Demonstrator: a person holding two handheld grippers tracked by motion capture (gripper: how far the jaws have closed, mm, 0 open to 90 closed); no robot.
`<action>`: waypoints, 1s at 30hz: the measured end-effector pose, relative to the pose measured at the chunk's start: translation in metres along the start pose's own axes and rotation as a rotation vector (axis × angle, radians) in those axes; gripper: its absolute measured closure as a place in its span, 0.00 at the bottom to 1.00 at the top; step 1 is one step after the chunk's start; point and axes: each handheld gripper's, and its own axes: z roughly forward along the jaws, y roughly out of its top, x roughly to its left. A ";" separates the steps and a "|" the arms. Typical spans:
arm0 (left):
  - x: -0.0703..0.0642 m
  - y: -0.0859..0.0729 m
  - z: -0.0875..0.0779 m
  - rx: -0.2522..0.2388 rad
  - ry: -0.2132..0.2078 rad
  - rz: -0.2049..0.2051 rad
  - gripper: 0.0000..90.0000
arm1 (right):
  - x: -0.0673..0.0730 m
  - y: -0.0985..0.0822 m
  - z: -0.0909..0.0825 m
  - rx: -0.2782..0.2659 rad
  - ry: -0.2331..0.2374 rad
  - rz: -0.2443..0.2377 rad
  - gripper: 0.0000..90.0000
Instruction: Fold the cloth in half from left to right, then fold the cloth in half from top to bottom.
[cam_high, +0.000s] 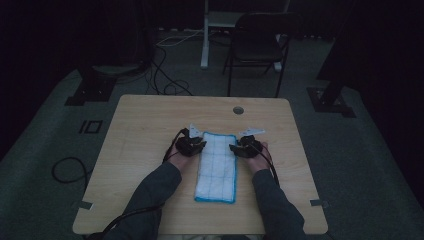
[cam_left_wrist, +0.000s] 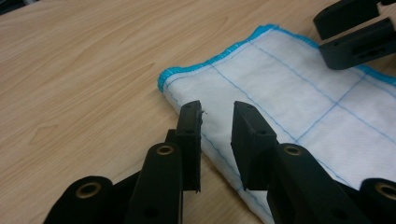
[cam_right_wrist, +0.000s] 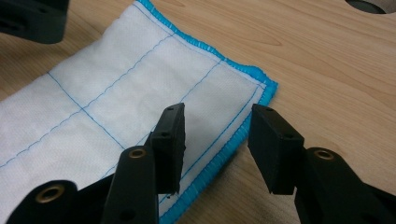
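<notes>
A white cloth (cam_high: 216, 167) edged in bright blue stitching and crossed by a grid of thin blue lines lay on a pale wood-grain desk (cam_high: 145, 125), flanked by two black grippers, left (cam_left_wrist: 217, 140) and right (cam_right_wrist: 222, 144), with brass-coloured rivets.

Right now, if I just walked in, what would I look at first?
The white cloth with its bright blue edge, lying flat in the middle of the wooden table. Next, the two black grippers, the left gripper and the right gripper, one at each long side of the cloth near its far end, both with jaws open over its edges. Beyond the table stands a dark folding chair.
</notes>
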 end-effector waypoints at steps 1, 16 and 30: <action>0.000 0.000 0.000 0.000 0.000 0.000 0.82 | 0.000 0.000 0.000 -0.001 0.001 0.000 0.63; 0.008 0.004 0.013 -0.016 -0.027 -0.092 0.77 | -0.008 0.008 0.002 -0.008 -0.022 0.021 0.62; 0.010 0.006 0.034 0.030 0.070 -0.163 0.68 | -0.007 0.018 0.022 0.044 -0.061 0.051 0.61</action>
